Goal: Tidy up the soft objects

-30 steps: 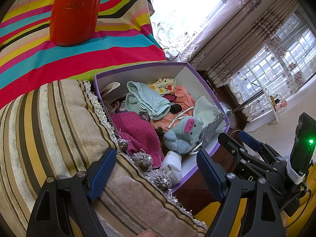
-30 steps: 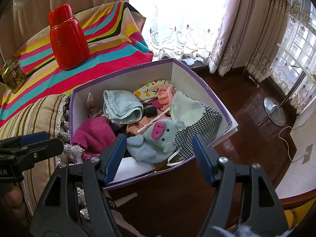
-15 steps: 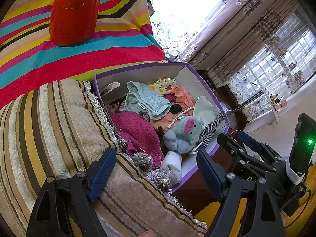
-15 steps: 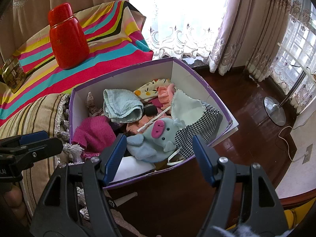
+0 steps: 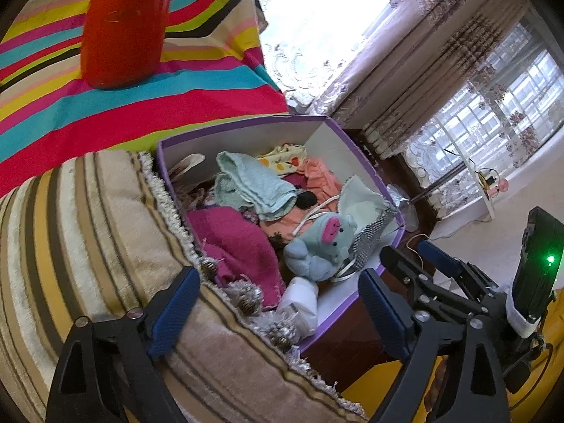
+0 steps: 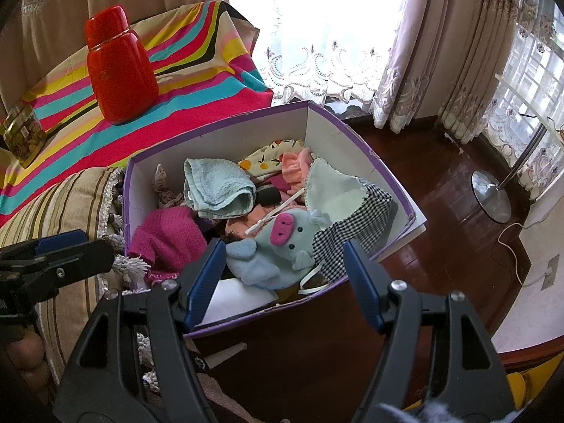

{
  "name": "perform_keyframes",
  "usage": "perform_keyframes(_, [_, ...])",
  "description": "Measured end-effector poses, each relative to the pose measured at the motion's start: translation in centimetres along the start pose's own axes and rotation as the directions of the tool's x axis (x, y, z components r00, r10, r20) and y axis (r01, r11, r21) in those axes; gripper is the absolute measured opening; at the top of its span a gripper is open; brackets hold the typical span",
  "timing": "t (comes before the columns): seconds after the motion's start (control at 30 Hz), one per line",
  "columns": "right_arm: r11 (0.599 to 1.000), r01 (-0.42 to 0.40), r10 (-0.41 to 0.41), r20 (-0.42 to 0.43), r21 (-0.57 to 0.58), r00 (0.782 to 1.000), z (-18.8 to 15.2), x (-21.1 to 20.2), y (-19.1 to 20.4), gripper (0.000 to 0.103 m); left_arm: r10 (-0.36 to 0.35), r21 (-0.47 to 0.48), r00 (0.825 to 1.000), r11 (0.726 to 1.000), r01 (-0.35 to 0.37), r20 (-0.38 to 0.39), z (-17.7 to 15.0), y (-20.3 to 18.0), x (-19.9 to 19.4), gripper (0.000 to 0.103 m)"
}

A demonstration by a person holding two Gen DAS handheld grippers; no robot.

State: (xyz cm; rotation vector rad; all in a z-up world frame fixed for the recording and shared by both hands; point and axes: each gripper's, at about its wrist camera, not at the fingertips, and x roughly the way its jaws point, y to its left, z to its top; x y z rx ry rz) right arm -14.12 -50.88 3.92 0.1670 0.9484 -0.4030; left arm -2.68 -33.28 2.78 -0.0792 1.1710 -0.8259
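At far left, a glossy red flask with a rounded cap (image 6: 120, 70) is standing on a brightly striped cloth (image 6: 197, 67); only the right wrist view is showing the cap and a small printed tin (image 6: 23, 135) at the cloth's left edge. Nearer, a beige and brown striped fringed cushion (image 5: 88, 232) is lying against the left wall of a purple-edged white cardboard box (image 6: 338, 130). The box is holding the soft things: a magenta knitted piece (image 6: 169, 236), a folded pale blue towel (image 6: 218, 187), a pale blue plush pig with a pink snout (image 6: 278, 246) near the front, and a mint cloth with black checked trim (image 6: 349, 208) at right.

The left gripper (image 5: 278, 303) is hovering over the cushion edge and box corner, its jaws spreading wider with nothing gripped. The right gripper (image 6: 282, 278) is hanging over the box's near wall, fingers spread apart and empty. Only the right view is showing the dark wooden floor (image 6: 440, 183) and a metal lamp base (image 6: 491, 194).
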Motion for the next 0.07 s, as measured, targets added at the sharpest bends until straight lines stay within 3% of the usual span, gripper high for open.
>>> perform_keyframes(0.07, [1.0, -0.004, 0.004, 0.004, -0.004, 1.0, 0.2, -0.16, 0.29, 0.072, -0.03, 0.0, 1.0, 1.0, 0.03, 0.004, 0.2, -0.06, -0.39, 0.094])
